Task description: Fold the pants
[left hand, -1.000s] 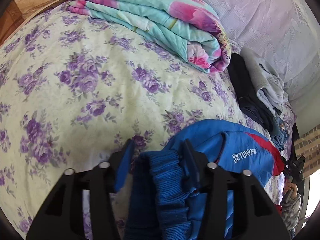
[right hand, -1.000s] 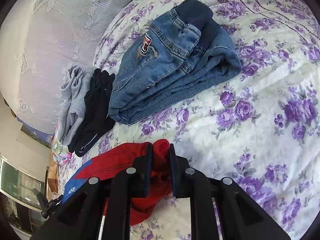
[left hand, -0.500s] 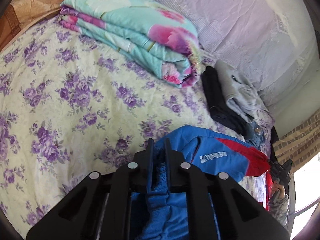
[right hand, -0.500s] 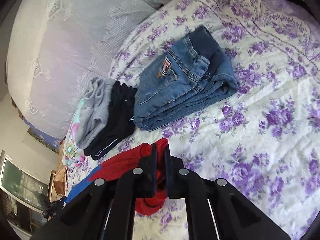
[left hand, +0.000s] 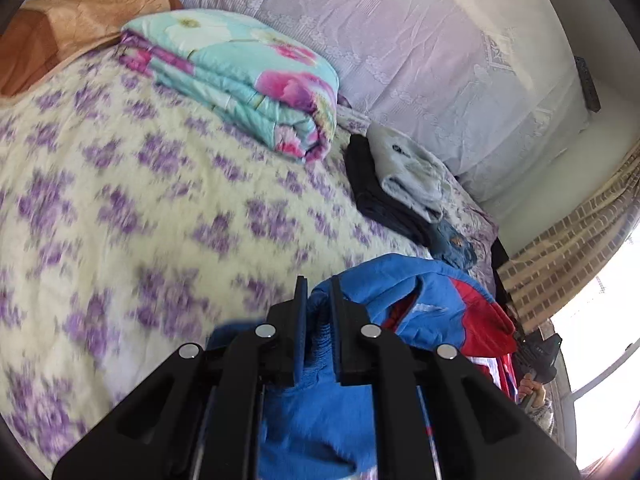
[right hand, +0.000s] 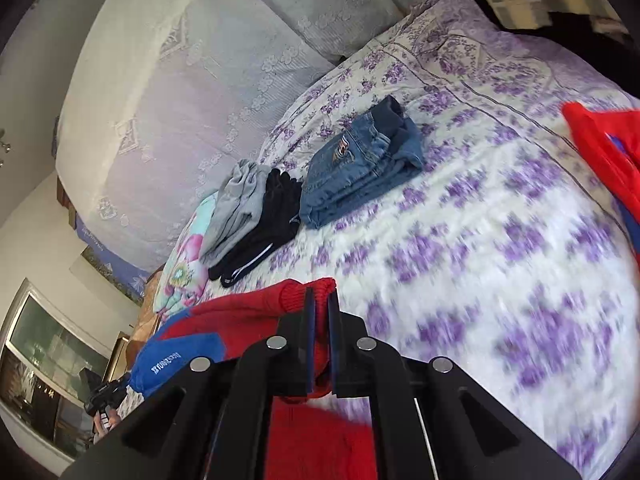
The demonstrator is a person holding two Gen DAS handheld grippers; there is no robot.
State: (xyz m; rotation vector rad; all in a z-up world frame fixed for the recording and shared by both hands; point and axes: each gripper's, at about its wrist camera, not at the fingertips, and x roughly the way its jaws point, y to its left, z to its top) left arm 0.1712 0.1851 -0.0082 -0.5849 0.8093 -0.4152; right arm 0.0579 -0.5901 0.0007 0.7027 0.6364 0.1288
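We see the bedspread point(left hand: 120, 208) smeared by motion in both views, its flowers unreadable near us. The pants point(left hand: 420, 300) run under the left gripper point(left hand: 318, 300) and off the bottom edge; in the right view their red leg point(right hand: 600, 148) is cut by the right edge. The jeans point(left hand: 456, 244) are mostly hidden behind the pants
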